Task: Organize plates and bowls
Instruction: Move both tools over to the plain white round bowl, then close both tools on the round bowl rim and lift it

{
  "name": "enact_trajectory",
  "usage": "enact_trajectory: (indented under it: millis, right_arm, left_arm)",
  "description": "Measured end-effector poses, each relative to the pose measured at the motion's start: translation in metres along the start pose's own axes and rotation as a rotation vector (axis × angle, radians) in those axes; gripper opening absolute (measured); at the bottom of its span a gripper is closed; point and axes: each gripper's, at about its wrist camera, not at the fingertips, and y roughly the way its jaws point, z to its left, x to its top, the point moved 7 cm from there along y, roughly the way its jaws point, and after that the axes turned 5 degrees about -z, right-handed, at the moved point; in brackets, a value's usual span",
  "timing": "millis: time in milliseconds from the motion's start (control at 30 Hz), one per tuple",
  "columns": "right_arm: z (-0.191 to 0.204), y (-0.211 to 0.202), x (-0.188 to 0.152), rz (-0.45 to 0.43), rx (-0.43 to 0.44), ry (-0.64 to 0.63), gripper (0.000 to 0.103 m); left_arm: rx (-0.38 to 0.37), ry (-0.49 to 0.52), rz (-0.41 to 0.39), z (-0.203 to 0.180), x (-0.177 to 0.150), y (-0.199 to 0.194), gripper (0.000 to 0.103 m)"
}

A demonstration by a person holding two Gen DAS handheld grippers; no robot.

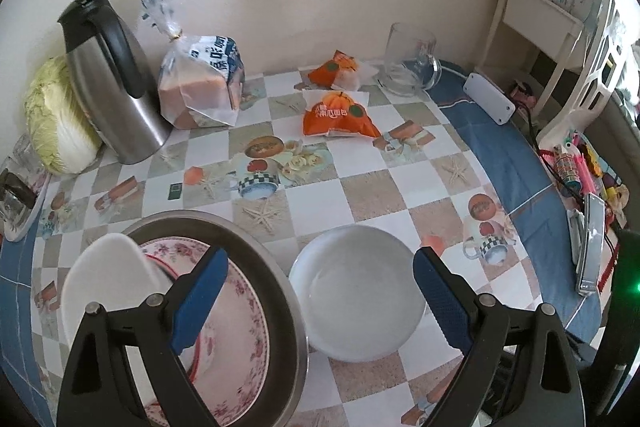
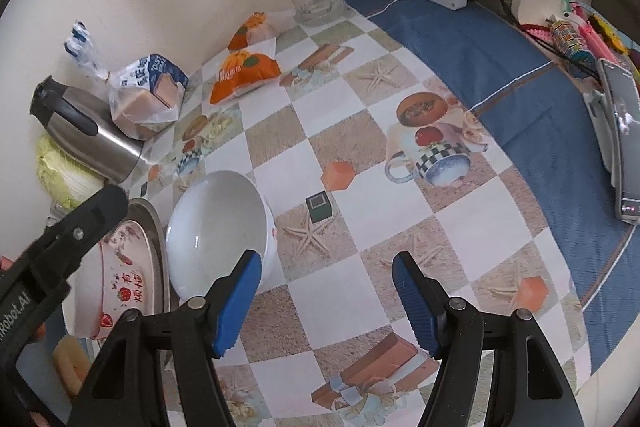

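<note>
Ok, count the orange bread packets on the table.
2. One orange packet lies mid-table on the checked cloth; the other sits behind it by the wall, left of the glass mug. None seem hidden.

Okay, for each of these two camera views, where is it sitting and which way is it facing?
Left wrist: on the left gripper, looking steeply down at the white bowl and the steel basin; its blue fingers show.
Right wrist: on the right gripper, facing down at the tablecloth; its own fingers and the left gripper's black frame show.
Shared: white bowl, kettle, bread bag.
</note>
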Motion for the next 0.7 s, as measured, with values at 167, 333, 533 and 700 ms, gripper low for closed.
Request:
enact_trajectory:
  millis: [167, 333, 533, 700]
  right_arm:
    - [0.004, 0.009, -0.003, 0.016, 0.004, -0.006, 0.072]
    - [0.011, 0.016, -0.003, 0.017, 0.0, -0.029, 0.072]
    - [0.015, 0.029, -0.008, 0.044, 0.013, -0.031, 0.072]
    - [0.015, 0.035, -0.009, 0.047, 0.003, -0.031, 0.071]
  left_arm:
    - [-0.001, 0.02, 0.023, -0.004, -0.001, 0.011, 0.094]
    - [-0.011, 0.004, 0.025, -0.004, 0.001, 0.018, 0.094]
    - [-0.016, -0.004, 0.04, -0.001, 0.0, 0.026, 0.094]
    - [-0.011, -0.005, 0.053, 0.001, -0.001, 0.03, 0.094]
